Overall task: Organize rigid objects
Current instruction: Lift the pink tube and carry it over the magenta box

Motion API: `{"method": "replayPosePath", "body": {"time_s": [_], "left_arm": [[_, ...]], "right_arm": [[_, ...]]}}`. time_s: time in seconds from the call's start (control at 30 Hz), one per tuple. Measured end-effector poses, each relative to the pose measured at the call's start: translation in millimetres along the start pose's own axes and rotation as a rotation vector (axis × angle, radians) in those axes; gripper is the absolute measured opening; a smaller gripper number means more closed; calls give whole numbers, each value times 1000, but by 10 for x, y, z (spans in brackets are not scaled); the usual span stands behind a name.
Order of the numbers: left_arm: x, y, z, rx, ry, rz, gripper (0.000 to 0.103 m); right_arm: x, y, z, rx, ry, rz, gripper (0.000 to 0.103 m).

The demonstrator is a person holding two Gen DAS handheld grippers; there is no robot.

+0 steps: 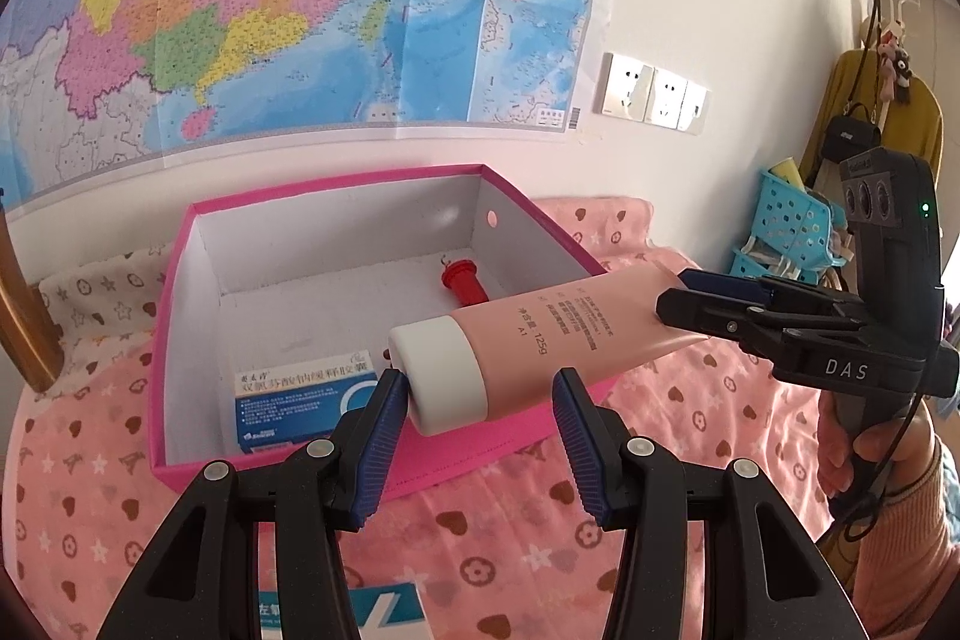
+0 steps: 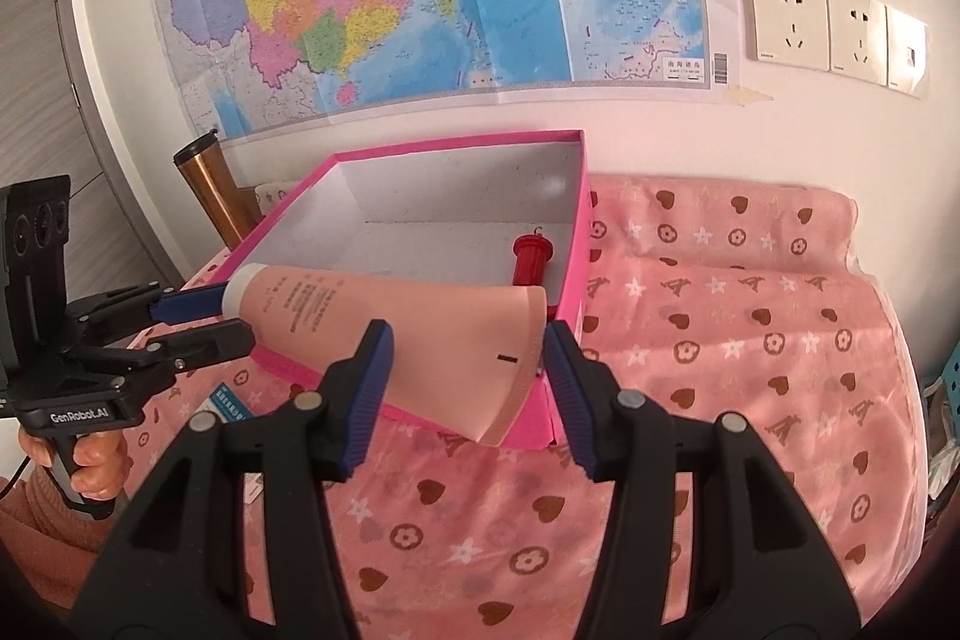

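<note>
A pink tube (image 1: 540,340) with a white cap (image 1: 441,376) hangs in the air over the front rim of a pink box (image 1: 180,340). My right gripper (image 1: 678,295) is shut on the tube's flat tail end; the tail (image 2: 474,346) shows between its fingers in the right wrist view. My left gripper (image 1: 474,400) is open, its pads either side of the white cap, the left pad touching it. Inside the box lie a blue-and-white medicine carton (image 1: 294,394) and a small red object (image 1: 465,283).
The box (image 2: 576,244) sits on a pink patterned cloth (image 2: 720,340) against a wall with a map. A copper flask (image 2: 210,184) stands left of the box. A blue-and-white carton (image 1: 336,610) lies under my left gripper. A blue basket (image 1: 792,214) is at far right.
</note>
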State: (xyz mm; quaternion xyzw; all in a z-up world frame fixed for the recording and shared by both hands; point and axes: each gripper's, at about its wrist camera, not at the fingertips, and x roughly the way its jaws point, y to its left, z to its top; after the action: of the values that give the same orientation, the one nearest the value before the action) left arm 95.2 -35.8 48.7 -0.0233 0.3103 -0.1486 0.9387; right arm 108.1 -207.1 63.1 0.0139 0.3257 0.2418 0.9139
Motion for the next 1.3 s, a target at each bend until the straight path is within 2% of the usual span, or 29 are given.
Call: {"method": "replayPosePath", "body": {"time_s": [0.63, 1.3], "left_arm": [[154, 108, 136, -12, 0, 22, 50], [430, 259, 155, -44, 56, 42, 50]], "right_arm": [[218, -40, 151, -12, 19, -17, 55], [496, -59, 213, -30, 70, -49, 55]]}}
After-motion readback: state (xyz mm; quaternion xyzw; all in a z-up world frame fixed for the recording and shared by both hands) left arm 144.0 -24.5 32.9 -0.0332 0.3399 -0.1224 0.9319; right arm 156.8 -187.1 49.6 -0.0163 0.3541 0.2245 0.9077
